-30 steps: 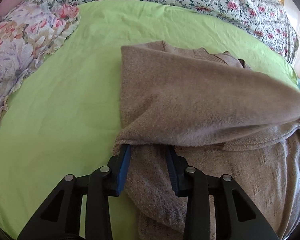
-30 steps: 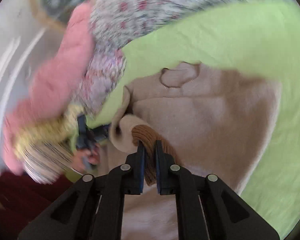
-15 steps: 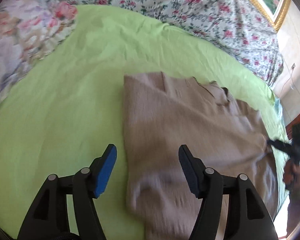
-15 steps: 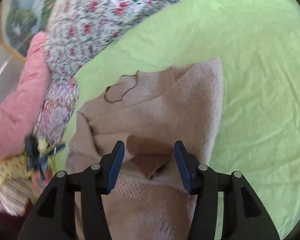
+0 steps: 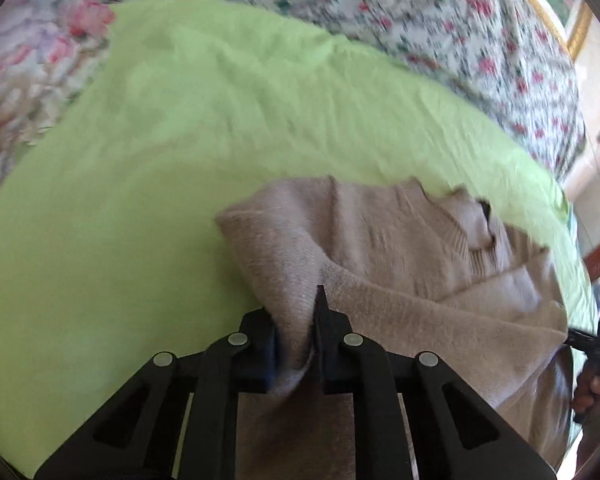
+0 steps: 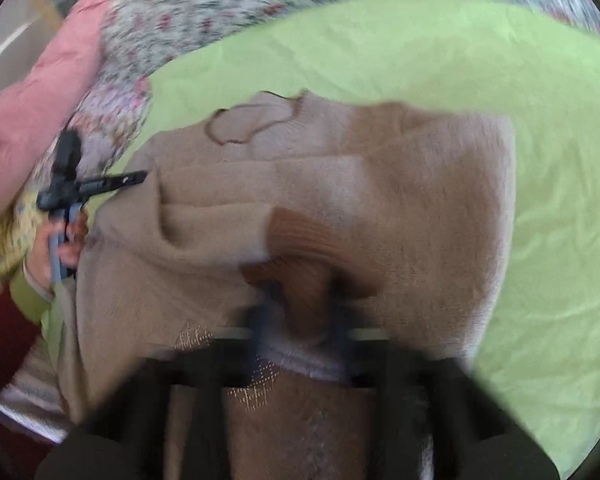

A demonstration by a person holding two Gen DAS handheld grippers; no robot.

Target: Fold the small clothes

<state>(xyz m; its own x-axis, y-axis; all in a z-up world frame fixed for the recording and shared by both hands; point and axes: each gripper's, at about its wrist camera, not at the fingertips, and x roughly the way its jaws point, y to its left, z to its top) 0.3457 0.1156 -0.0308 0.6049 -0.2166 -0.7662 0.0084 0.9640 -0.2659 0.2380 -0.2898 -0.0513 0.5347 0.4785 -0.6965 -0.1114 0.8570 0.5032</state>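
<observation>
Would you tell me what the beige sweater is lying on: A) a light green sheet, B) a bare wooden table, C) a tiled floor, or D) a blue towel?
A: the sweater rests flat on a light green sheet that surrounds it in both wrist views.

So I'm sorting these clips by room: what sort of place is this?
Most likely a bedroom: the beige sweater lies on a bed's green sheet, with a floral quilt behind, a pink blanket beside it and a gilt picture frame on the wall.
</observation>
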